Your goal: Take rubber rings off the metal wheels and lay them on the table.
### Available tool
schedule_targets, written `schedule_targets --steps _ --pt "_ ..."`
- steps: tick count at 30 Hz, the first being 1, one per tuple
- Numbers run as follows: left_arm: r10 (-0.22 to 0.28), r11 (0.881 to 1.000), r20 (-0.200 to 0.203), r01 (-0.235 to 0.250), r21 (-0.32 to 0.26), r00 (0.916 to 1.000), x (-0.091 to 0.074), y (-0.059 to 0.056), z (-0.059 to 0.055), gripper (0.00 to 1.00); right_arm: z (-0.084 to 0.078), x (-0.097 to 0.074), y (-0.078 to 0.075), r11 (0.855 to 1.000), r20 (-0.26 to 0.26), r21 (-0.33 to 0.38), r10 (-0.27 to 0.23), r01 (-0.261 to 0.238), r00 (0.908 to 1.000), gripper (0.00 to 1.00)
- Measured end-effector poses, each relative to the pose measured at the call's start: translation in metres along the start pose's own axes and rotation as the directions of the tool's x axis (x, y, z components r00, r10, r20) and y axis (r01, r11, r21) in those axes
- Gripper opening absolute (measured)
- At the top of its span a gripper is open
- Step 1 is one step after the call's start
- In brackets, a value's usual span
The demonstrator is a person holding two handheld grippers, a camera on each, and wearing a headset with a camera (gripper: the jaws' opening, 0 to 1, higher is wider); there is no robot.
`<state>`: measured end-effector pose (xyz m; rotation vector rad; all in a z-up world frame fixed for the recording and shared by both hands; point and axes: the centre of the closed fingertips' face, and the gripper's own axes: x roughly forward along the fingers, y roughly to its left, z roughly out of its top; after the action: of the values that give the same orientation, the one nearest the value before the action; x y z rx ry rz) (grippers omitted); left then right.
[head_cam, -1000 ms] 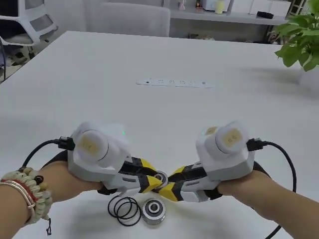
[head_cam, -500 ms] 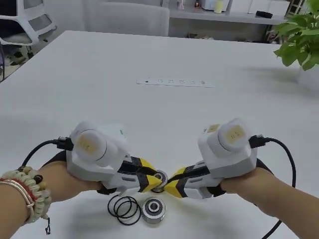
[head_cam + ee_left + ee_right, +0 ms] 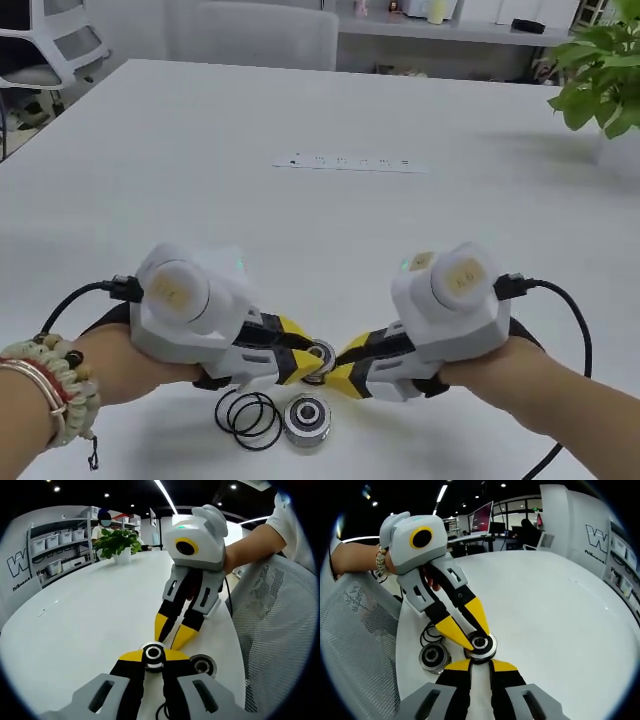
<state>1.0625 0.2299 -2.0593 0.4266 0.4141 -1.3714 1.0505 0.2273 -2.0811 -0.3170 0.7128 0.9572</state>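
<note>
The wheel [image 3: 481,644] is being clamped between the yellow tips of the left gripper [image 3: 303,362], its face with the dark hub being turned up toward the head camera. The left gripper is being held low over the tabletop [image 3: 330,230] by a hand [image 3: 115,365] wearing a bead bracelet [image 3: 55,385]. The right gripper [image 3: 480,666] is being pointed at the wheel from the opposite side, so that the two grippers are being held tip to tip with the wheel between them. The right gripper's jaws are being kept narrow, drawn close together right at the wheel's rim. Whether a ring is being pinched there, or the rim merely touched, cannot be told. A second wheel [image 3: 307,418] is lying flat on the tabletop just under the meeting tips, on the person's side of them. In the left gripper view it is being shown just to the right of that gripper's own jaws, and in the right gripper view just to the left of that gripper's jaws. A few thin black rings [image 3: 250,414] are lying overlapped on the tabletop under the left gripper's body, just beside the second wheel. A white power strip [image 3: 345,163] is lying well ahead of both grippers, and a plant [image 3: 600,75] is standing far ahead on the right gripper's side.
</note>
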Motion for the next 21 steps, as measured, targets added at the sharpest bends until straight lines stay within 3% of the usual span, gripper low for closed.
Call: schedule_targets --steps 3,13,18,19,21 --pt "0.001 1.0 0.0 -0.001 -0.001 1.0 0.0 0.0 0.0 0.08 -0.001 -0.002 -0.002 0.999 -0.009 -0.034 -0.016 0.016 0.9998 0.01" --pt "0.008 1.0 0.0 -0.008 -0.003 1.0 0.0 0.002 0.0 0.07 0.001 0.001 -0.011 0.998 -0.002 -0.023 -0.058 0.058 0.9983 0.0" --pt "0.01 1.0 0.0 -0.01 0.002 0.9999 0.0 0.002 0.0 0.08 0.0 0.0 -0.013 0.99 0.01 0.131 -0.048 0.046 0.9988 0.0" --pt "0.011 1.0 -0.001 -0.011 0.005 0.9999 0.0 0.002 0.0 0.08 -0.001 0.001 -0.014 0.978 0.019 0.208 -0.04 0.035 0.999 0.0" --pt "0.012 1.0 -0.001 -0.012 0.006 0.9999 0.0 0.002 0.0 0.08 -0.001 0.0 -0.016 0.92 0.058 0.391 -0.019 -0.005 0.9982 0.0"
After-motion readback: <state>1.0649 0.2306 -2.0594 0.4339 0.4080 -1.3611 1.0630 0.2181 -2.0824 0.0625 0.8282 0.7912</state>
